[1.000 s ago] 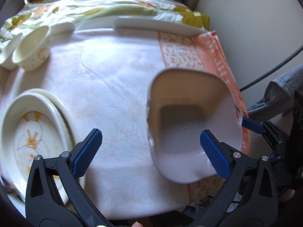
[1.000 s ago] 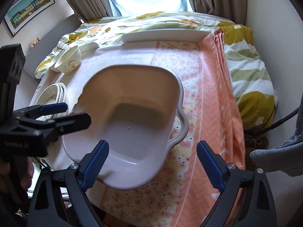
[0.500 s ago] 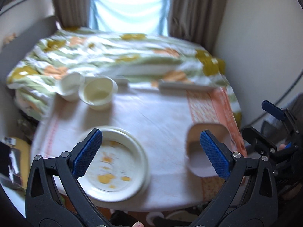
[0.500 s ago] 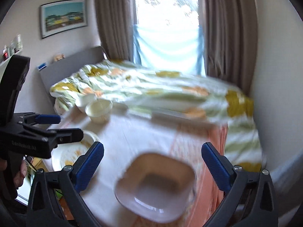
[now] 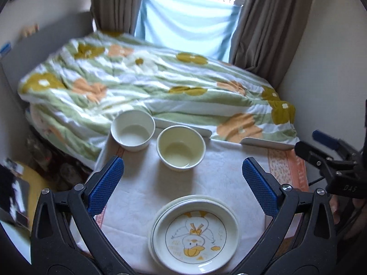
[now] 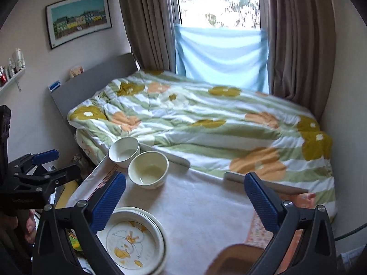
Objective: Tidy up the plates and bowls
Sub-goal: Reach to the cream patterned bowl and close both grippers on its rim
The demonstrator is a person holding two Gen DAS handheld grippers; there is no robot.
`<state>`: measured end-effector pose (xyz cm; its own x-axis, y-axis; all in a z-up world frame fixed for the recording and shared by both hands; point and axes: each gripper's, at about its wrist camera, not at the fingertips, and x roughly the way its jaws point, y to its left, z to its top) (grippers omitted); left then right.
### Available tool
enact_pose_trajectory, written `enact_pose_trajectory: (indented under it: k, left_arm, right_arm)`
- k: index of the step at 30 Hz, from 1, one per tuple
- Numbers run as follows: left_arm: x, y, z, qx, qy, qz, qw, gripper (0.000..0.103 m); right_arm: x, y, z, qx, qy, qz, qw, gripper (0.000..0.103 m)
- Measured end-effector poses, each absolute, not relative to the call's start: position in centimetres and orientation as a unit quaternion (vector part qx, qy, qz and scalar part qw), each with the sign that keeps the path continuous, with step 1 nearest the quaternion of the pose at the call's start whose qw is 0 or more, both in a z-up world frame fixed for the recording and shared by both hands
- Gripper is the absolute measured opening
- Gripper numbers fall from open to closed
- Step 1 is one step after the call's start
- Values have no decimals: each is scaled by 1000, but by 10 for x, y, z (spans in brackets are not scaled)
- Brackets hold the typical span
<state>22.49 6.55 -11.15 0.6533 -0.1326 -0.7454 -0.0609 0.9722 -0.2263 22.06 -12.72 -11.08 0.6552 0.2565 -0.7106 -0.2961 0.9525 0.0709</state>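
A stack of cream plates with a duck picture (image 5: 195,233) sits at the table's near edge; it also shows in the right wrist view (image 6: 132,245). Two bowls stand at the far edge: a white one (image 5: 133,130) (image 6: 124,152) on the left and a cream one (image 5: 180,150) (image 6: 148,169) beside it. A pink square dish (image 6: 236,260) lies at the near right, partly cut off. My left gripper (image 5: 182,186) is open and empty above the plates. My right gripper (image 6: 185,202) is open and empty above the table.
The table (image 5: 220,178) has a white cloth with an orange patterned strip (image 5: 289,171) on the right. A bed with a flowered quilt (image 5: 149,84) lies just behind it. Walls stand close on both sides. Curtains and a window are at the back.
Both grippers have pulled up and back from the pink dish, which now lies on the table. The left view has swung left to the plates and bowls.
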Motion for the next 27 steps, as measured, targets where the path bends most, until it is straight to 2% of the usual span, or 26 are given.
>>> enact_pose_trajectory:
  k: [4, 6, 8, 11, 13, 15, 17, 23, 25, 27]
  left_arm:
    - [265, 102, -155, -181, 459, -34, 869, 102]
    - [286, 117, -188, -218, 489, -47, 843, 97]
    - [300, 124, -215, -238, 512, -62, 823, 86]
    - [322, 124, -254, -250, 547, -83, 794, 71]
    - [333, 121, -272, -253, 559, -94, 784, 61]
    - [343, 118, -285, -256, 565, -101, 777, 54]
    - [353, 115, -298, -255, 574, -99, 772, 43]
    - [366, 112, -309, -242, 578, -104, 772, 34]
    - [369, 112, -309, -237, 578, -105, 774, 34]
    - [371, 114, -311, -227, 578, -102, 777, 32]
  right_arm:
    - [265, -103, -144, 1, 442, 139, 886, 103]
    - [287, -92, -169, 10, 472, 128, 872, 103]
    - [302, -86, -191, 28, 495, 125, 859, 101]
    - [321, -79, -231, 60, 533, 117, 836, 86]
    - [331, -76, -255, 70, 557, 99, 821, 69]
    - [339, -77, -275, 86, 578, 86, 807, 60]
    - [343, -79, -287, 107, 590, 85, 796, 55]
    - [350, -72, -292, 114, 594, 92, 791, 42]
    - [351, -71, -294, 118, 595, 91, 790, 34]
    - [353, -69, -296, 122, 595, 94, 789, 32]
